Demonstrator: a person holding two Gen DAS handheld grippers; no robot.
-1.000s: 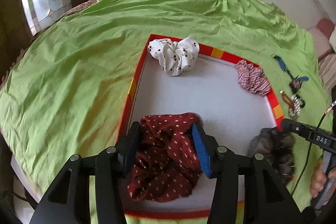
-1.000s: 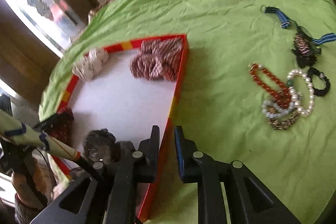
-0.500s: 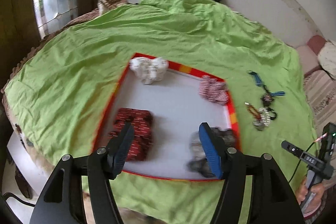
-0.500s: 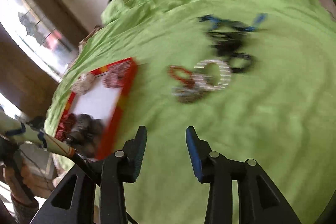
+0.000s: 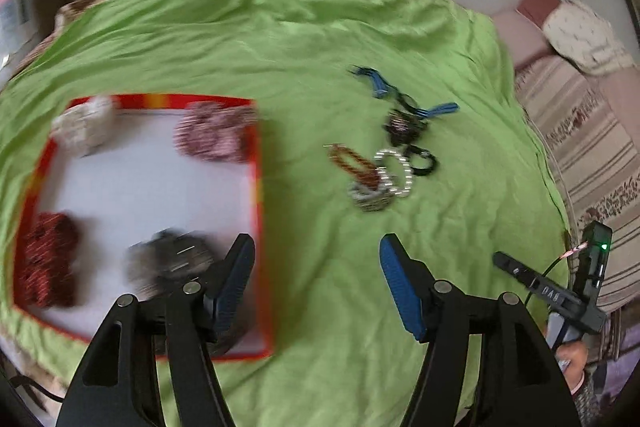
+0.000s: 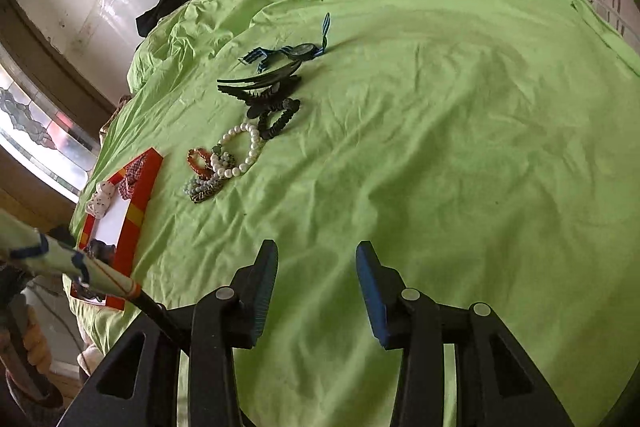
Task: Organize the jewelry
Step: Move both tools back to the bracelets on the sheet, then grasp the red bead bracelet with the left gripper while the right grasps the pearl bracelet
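Left wrist: the left gripper (image 5: 316,283) hangs over the green bed (image 5: 280,39), jaws released, tray (image 5: 259,187) at left, jewelry (image 5: 384,163) ahead. Right wrist: the right gripper (image 6: 316,291), jaws released and empty, faces the jewelry (image 6: 240,143) lying beside the tray (image 6: 134,211)

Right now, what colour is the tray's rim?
Red with yellow-orange patches on the tray; clearest in the right wrist view.

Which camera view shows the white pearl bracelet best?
The right wrist view: the pearl bracelet is sharp there, each bead distinct, lying on the green sheet beside the red bracelet. The left wrist view shows it motion-blurred, a pale ring only.
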